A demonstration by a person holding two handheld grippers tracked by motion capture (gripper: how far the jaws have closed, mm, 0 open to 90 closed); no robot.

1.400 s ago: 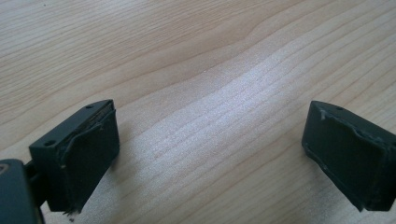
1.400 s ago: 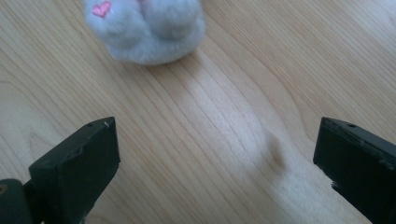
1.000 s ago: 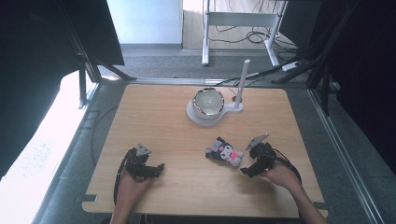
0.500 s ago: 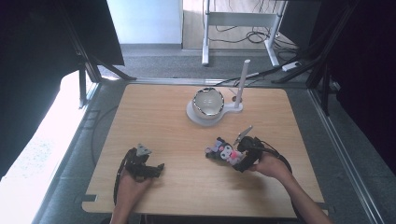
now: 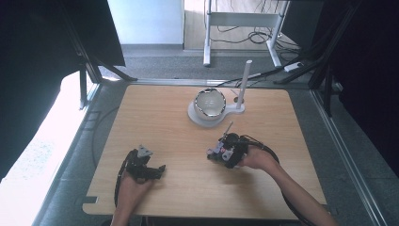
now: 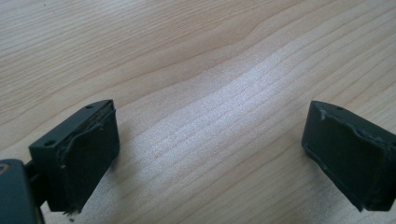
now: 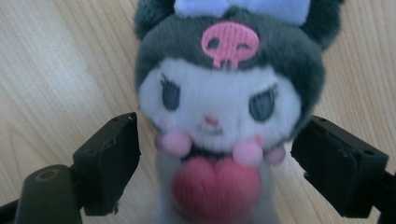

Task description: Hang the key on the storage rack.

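No text, label, brand or number can be read in any of the views. One sign is seen: a pink skull, stitched on the dark hood of the plush toy (image 7: 229, 121) in the right gripper view.

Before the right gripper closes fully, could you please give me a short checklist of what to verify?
1. Plush toy lies between the right gripper fingers: ok.
2. Fingers pressing on the toy: not ok; they have just been closing, but gaps show on both sides.
3. Toy centred between the fingers: ok, roughly.
4. Left gripper open, nothing between its fingers, over bare table: ok.
5. Bowl on its white stand well clear of the right gripper: ok.
6. Toy resting flat on the table: cannot tell.
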